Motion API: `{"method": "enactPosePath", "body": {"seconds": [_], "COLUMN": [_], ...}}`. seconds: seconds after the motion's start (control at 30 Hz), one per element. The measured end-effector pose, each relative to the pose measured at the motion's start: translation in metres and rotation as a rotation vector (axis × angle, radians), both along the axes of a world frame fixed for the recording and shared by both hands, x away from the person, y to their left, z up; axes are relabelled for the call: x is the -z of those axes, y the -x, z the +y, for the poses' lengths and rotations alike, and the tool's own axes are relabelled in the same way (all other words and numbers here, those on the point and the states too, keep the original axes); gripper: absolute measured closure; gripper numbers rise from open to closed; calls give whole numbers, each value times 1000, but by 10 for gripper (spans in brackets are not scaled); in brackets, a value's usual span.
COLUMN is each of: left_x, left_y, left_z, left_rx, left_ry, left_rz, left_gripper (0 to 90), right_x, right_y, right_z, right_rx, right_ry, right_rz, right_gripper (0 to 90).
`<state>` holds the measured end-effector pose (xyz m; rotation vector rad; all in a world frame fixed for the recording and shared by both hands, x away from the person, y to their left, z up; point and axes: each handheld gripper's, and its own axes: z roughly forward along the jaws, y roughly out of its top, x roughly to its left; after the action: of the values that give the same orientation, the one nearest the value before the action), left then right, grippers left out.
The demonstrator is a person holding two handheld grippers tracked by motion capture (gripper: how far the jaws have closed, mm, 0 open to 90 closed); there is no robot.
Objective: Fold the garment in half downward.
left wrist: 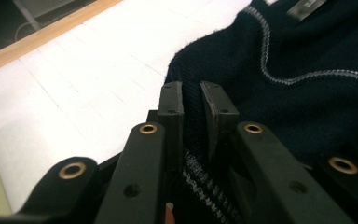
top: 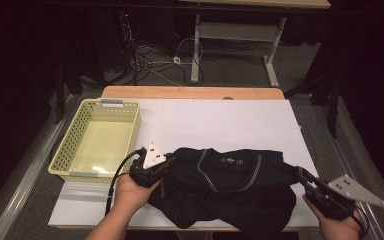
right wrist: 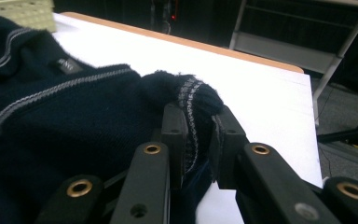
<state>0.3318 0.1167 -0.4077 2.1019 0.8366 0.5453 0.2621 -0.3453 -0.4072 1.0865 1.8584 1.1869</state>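
Note:
A dark navy sweater (top: 230, 180) with grey striped trim lies bunched across the near part of the white table top (top: 220, 120). My left gripper (top: 172, 159) is shut on the sweater's left edge. In the left gripper view the striped hem runs between the closed jaws of that gripper (left wrist: 192, 100), with the sweater (left wrist: 307, 46) spreading beyond. At the sweater's right end my right gripper (top: 298, 172) is shut on a fold of it. In the right gripper view a striped knit edge of the sweater (right wrist: 51, 121) is pinched in that gripper (right wrist: 198, 123) and pokes up above the jaws.
A pale yellow perforated basket (top: 65, 150) stands on the table's left side, beyond my left hand. The table's wooden far edge (top: 190, 92) runs along the back. Cables and a metal desk frame (top: 275, 60) are on the floor past it.

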Motion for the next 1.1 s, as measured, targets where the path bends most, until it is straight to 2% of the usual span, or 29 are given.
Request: {"method": "enactPosePath", "body": {"seconds": [0.07, 0.13, 0.17, 0.23, 0.27, 0.3, 0.33, 0.37, 0.4, 0.43, 0.47, 0.5, 0.57, 0.6, 0.7, 0.9, 0.97, 1.03, 1.1], "left_x": [3, 5, 4, -7, -17, -29, -41, -52, -60, -65, -67, -67, -60, -55, -35, 9, 20, 29, 36], "left_y": [-20, -45, -57, -81, -92, -102, -112, -122, -131, -137, -140, -139, -132, -125, -98, -29, -8, 9, 22], "left_z": [-7, -12, -14, -17, -19, -20, -19, -16, -13, -10, -9, -8, -7, -6, -3, 6, 10, 14, 18], "left_rx": [-15, -41, -55, -78, -92, -109, -137, -168, -199, -222, -221, -230, -218, -205, -159, -46, -22, -1, 15], "left_ry": [-28, -43, -42, -40, -43, -62, -70, -46, -28, -14, 5, 18, 40, 56, 100, 179, 197, 227, 229], "left_rz": [20, 39, 53, 46, 22, -22, -58, -75, -94, -98, -86, -61, -36, -31, 1, 52, 50, 63, 71], "left_gripper": [779, 779, 779, 779, 779, 779, 779, 777, 755, 690, 639, 589, 507, 507, 481, 438, 438, 438, 438], "right_x": [0, 5, 6, 2, -6, -18, -32, -47, -61, -70, -76, -78, -75, -71, -51, -9, 2, 14, 24], "right_y": [-24, -60, -77, -112, -129, -144, -158, -171, -182, -191, -198, -200, -197, -191, -165, -106, -88, -71, -58], "right_z": [4, 12, 15, 23, 28, 32, 35, 37, 38, 38, 38, 38, 38, 37, 34, 23, 20, 17, 15], "right_rx": [0, -5, -2, -2, 1, 12, 23, 32, 48, 59, 65, 68, 59, 57, 32, 14, 13, 13, 7], "right_ry": [11, 18, 19, 41, 69, 81, 65, 50, 26, -1, -17, -19, -9, -4, -14, 1, 0, 12, 16], "right_rz": [28, 74, 91, 119, 112, 87, 61, 35, 10, 7, 24, 28, 53, 55, 66, 116, 125, 137, 155], "right_gripper": [794, 794, 797, 808, 810, 809, 808, 791, 716, 631, 583, 574, 542, 541, 547, 546, 547, 547, 547]}}
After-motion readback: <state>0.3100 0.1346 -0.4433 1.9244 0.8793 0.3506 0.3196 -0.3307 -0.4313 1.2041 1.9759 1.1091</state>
